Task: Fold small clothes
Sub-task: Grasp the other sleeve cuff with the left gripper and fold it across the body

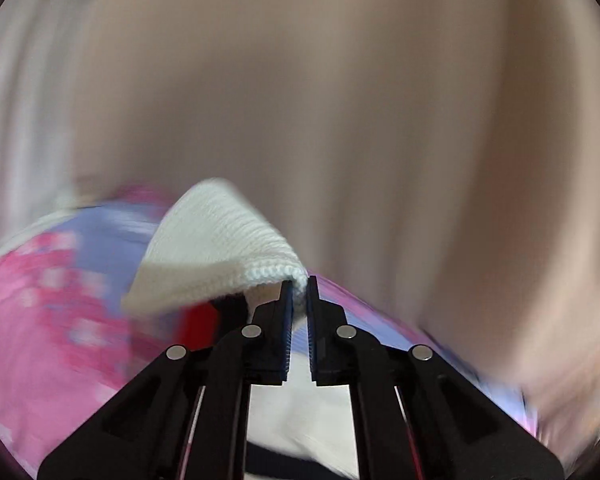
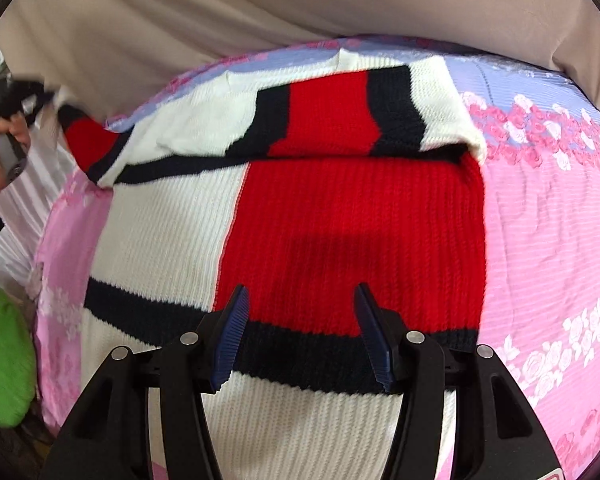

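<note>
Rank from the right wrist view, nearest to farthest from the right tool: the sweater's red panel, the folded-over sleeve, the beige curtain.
From the right tool, open over the sweater:
1. Red panel, directly ahead under the tips.
2. Folded-over sleeve, lying across the sweater's far end.
3. Beige curtain, behind the bed.

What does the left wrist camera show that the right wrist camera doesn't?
Only the left wrist view shows, close up, the left tool pinching a white knitted edge of the sweater. Only the right wrist view shows the sweater's red, white and black blocks, the open right tool over it, and a green object. Both show the sweater and the pink floral sheet.
</note>
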